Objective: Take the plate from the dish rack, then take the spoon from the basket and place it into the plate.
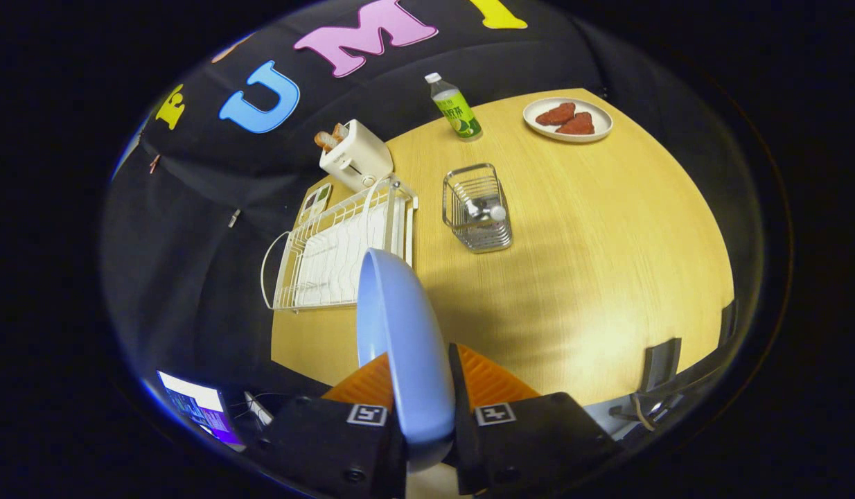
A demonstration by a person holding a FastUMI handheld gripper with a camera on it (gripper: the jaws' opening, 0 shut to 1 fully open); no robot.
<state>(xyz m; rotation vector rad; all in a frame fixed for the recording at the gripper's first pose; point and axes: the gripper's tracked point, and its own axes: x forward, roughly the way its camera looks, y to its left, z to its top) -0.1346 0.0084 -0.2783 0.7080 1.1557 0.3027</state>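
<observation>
Plate (pixel 400 333) stands on edge, pinched between the gripper (pixel 419 374) fingers; dish rack (pixel 337 253) beyond, left of the basket (pixel 477 208) (spoon (pixel 484 211) inside).

Booth: black cloth wall (pixel 213 201), light wood table (pixel 607 263).
Tabletop brightly lit near its front edge, grain visible. A lit screen (pixel 195 410) glows low beside the table; a dark bracket (pixel 659 364) sits at the table's near edge.

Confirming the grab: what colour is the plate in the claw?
Light blue plate, clearest in the gripper view.
</observation>
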